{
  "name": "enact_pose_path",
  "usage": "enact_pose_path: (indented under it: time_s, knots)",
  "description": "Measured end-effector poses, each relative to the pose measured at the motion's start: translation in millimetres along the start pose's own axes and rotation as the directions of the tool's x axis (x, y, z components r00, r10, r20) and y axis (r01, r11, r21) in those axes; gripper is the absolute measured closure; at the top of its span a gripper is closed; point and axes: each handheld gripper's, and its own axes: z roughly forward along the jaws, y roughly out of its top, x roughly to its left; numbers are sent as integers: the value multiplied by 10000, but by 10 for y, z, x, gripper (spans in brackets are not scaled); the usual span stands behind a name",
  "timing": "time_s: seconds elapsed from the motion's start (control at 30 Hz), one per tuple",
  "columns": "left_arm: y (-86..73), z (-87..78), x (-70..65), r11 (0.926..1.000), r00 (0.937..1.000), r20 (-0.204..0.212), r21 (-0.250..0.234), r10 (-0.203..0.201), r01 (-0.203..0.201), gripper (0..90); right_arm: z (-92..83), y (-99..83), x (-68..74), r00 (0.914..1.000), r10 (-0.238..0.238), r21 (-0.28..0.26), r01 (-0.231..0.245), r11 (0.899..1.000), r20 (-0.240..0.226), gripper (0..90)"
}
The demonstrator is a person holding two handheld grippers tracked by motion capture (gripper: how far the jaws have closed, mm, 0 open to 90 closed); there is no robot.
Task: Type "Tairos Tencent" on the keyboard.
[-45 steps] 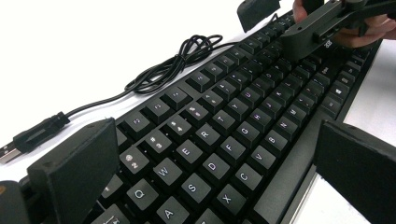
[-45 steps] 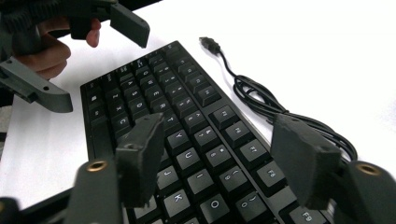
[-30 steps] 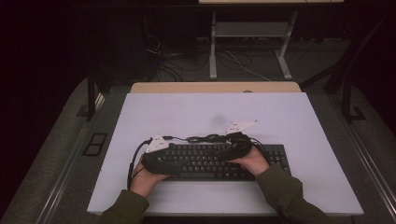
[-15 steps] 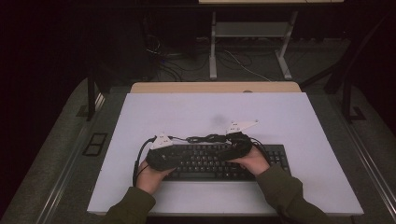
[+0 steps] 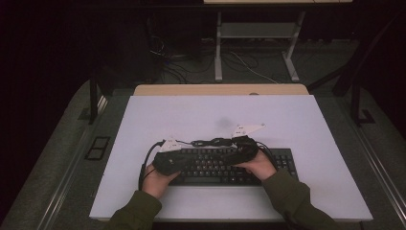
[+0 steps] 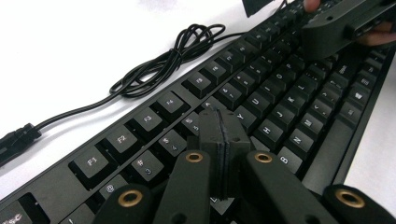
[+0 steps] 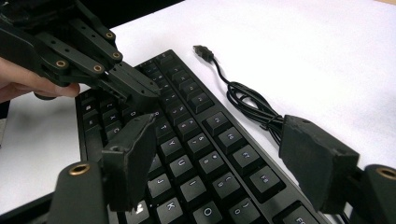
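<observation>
One keyboard [image 5: 225, 165] is being kept near the table's [image 5: 297, 120] front edge, its one cable [image 5: 210, 142] coiled behind. Over its keys, the left hand-held gripper [image 6: 223, 140] has just been pressed together, empty; the right hand-held gripper [image 7: 224, 154] is being held spread.

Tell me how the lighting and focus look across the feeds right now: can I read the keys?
High view: dim, surroundings nearly black, the keyboard too small and dark for legends. Left gripper view: bright, white table washed out, near key legends sharp, the far end soft. Right gripper view: evenly lit, legends readable mid-frame, the coiled cable crisp.
</observation>
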Motion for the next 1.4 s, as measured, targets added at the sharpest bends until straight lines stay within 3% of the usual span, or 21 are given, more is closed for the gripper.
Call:
enact_pose_path:
  time_s: [0.73, 1.4]
  knots:
    - [-22, 60, 9, 9987, 10000, -72, 501, 13, -10, 888, 1, -2, -2, 10000, 4, 11, -4, 10000, 30, 268]
    - [-13, -30, 8, 9999, 9999, 68, -36, -151, 152, 875, -20, 6, -3, 10000, 9, -56, -9, 10000, 33, 268]
